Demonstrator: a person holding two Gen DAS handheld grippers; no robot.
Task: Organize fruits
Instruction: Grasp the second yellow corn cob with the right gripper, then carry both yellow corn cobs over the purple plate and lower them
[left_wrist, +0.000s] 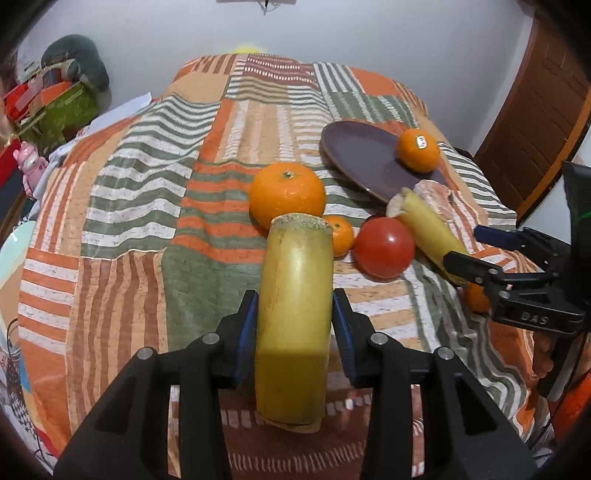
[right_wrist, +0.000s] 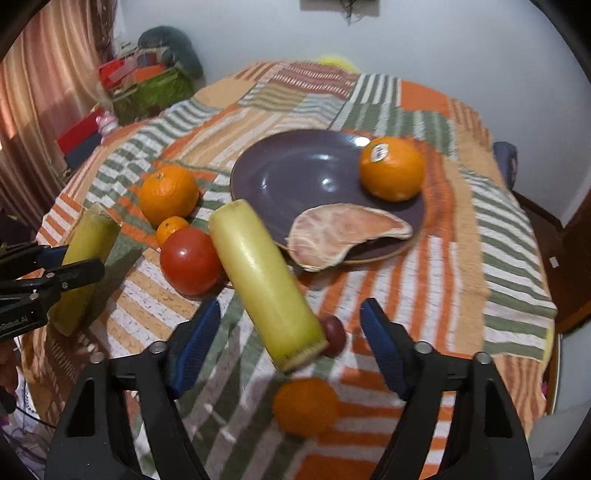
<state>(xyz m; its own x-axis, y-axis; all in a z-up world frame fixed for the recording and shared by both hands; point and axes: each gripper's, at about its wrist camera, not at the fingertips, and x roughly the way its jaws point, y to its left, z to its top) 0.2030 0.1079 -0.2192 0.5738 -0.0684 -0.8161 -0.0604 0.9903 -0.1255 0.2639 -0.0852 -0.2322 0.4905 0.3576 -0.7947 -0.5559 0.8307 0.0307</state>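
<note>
The left gripper (left_wrist: 295, 314) clenches one pale yellow-green cane-like stalk (left_wrist: 295, 317), lifted left of the round purple plate (right_wrist: 295, 177). The right gripper (right_wrist: 291, 343) stands released around a second such stalk (right_wrist: 264, 280) lying just before the plate, beside the red tomato (right_wrist: 190, 260)

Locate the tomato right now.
Tomato sits on the tablecloth, left of the plate, touching a small orange and a yellow stalk.
</note>
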